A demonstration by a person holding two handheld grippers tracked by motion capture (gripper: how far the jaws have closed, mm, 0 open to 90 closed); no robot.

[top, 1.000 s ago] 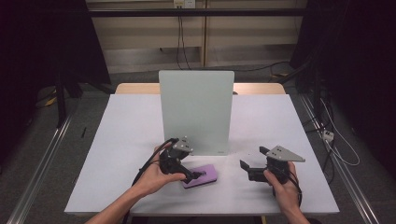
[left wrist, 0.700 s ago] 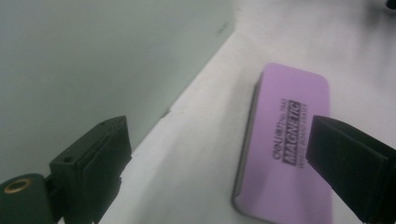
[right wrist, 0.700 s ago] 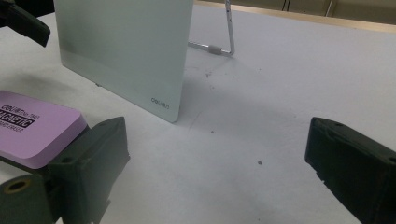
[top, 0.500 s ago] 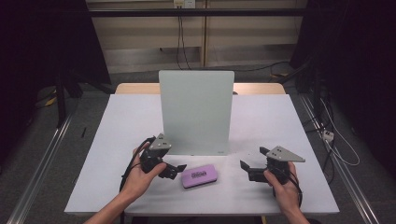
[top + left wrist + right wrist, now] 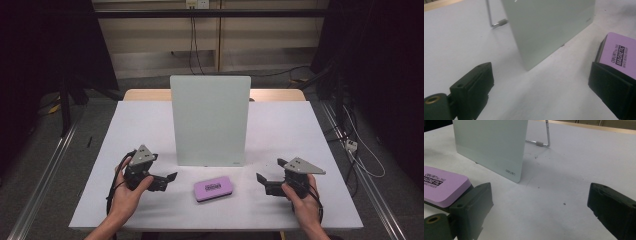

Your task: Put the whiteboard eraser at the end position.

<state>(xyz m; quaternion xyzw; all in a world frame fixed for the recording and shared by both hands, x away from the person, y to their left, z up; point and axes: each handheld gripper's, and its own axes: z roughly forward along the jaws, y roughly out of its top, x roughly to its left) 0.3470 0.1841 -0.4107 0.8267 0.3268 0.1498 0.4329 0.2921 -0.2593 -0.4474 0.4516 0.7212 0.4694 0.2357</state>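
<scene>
**Purple eraser between two idle grippers, near edge of table**

Item: purple magnetic eraser [image 5: 213, 189], flat rectangular block with rounded corners, black label on its top face reading "MAGNETIC". It lies flat on the white table [image 5: 140, 125], close to the near edge and roughly midway between the left and right edges, just in front of the upright board's near right part. Nothing grips or touches it.

Left gripper [image 5: 167, 181]: held in the person's left hand [image 5: 127, 197] near the near-left part of the table, jaws spread wide with nothing between them, pointing toward the eraser. The eraser lies near its jaw tips, to their right, apart from them. In the left gripper view the eraser [image 5: 616, 53] sits beyond the right-hand jaw, partly hidden by it, outside the gap.

Right gripper [image 5: 265, 181]: held in the person's right hand [image 5: 305, 205] near the near-right part of the table, jaws likewise wide apart and empty, pointing left toward the eraser. The eraser lies farther from it than from the left gripper. In the right gripper view the eraser [image 5: 444, 186] appears behind the left-hand jaw, outside the gap.

Also present: pale green-white board [image 5: 210, 120], standing upright at the table's middle on a wire stand [image 5: 544, 137], small maker's mark at its lower corner
</scene>
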